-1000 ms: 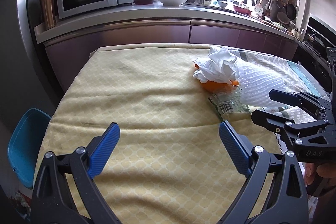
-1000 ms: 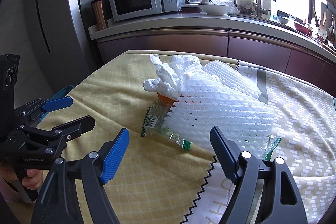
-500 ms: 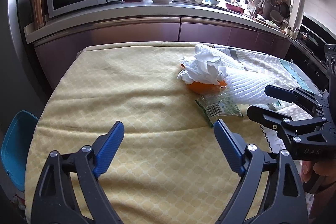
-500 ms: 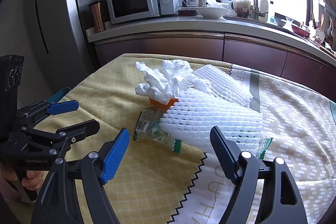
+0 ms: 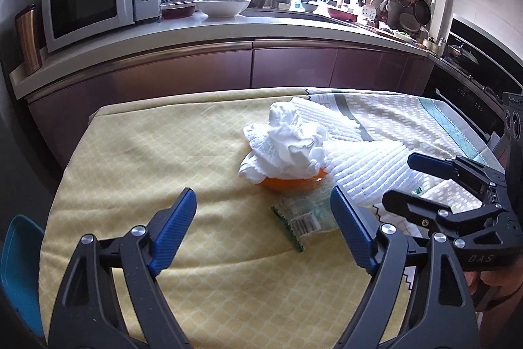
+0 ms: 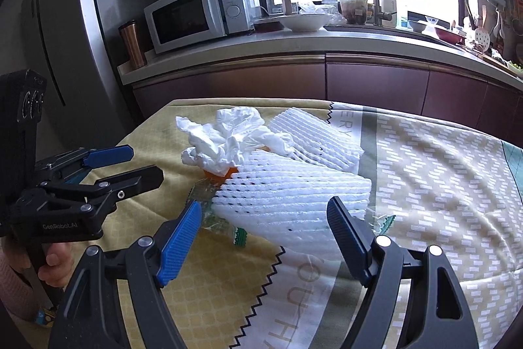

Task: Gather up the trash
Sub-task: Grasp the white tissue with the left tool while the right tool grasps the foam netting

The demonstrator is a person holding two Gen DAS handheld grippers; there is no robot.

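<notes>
A heap of trash lies on the yellow tablecloth (image 5: 137,159): crumpled white tissue (image 5: 287,146) over an orange piece (image 5: 287,183), white foam netting (image 5: 369,165) and a clear wrapper with a barcode (image 5: 302,218). The same heap shows in the right wrist view: tissue (image 6: 228,139), foam netting (image 6: 294,198), wrapper (image 6: 202,195). My left gripper (image 5: 263,228) is open and empty, just short of the wrapper. My right gripper (image 6: 263,234) is open and empty, its jaws on either side of the near edge of the foam netting.
A kitchen counter (image 5: 228,25) with a microwave (image 5: 94,2), a bowl and a sink runs behind the table. A blue chair (image 5: 19,270) stands at the table's left edge. A fridge (image 6: 65,38) stands at far left. A printed cloth (image 6: 425,185) covers the table's right part.
Both grippers have moved forward toward the trash heap, which now looks larger and nearer. Both stay open and empty.
</notes>
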